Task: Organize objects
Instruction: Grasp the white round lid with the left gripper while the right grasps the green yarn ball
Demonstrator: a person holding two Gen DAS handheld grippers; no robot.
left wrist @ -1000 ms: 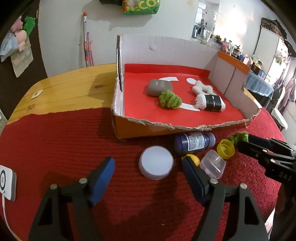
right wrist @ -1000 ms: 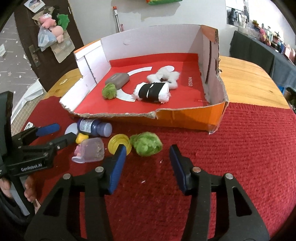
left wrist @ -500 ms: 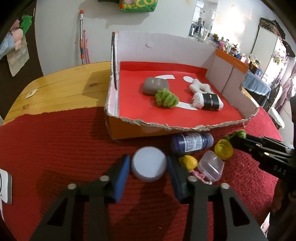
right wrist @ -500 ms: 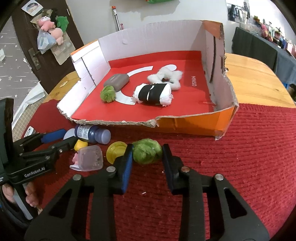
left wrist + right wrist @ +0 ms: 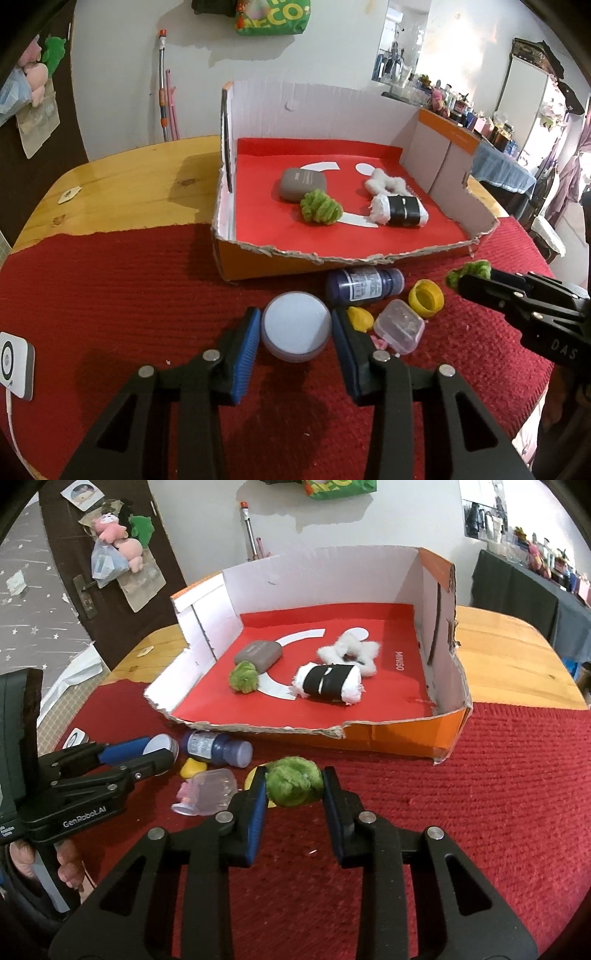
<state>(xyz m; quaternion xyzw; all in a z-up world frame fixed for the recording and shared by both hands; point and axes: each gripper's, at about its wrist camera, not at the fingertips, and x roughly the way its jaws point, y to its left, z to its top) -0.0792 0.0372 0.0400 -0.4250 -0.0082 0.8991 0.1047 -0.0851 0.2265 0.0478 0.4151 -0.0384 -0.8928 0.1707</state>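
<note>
Left wrist view: the left gripper (image 5: 294,334) has its jaws clamped on the round white-lidded jar (image 5: 295,326), which sits on the red cloth (image 5: 110,295) over the desk (image 5: 129,173). Just right of the jar lie a small yellow piece (image 5: 360,318), a clear plastic box (image 5: 399,326), a yellow cap (image 5: 426,297) and a dark blue bottle (image 5: 364,286) on its side, close to the torn front edge of the cardboard box (image 5: 332,110). To the left, the cloth is open up to a white device (image 5: 14,365) at the frame edge. Inside the cardboard box lie a grey case (image 5: 301,183), a green pompom (image 5: 320,206) and a black-and-white roll (image 5: 400,210).

Right wrist view: the right gripper (image 5: 293,788) has its jaws clamped on a green fuzzy ball (image 5: 293,782), near the cardboard box's low front wall. The cloth to the right is bare. To the left the bottle, clear box and left gripper crowd together.
</note>
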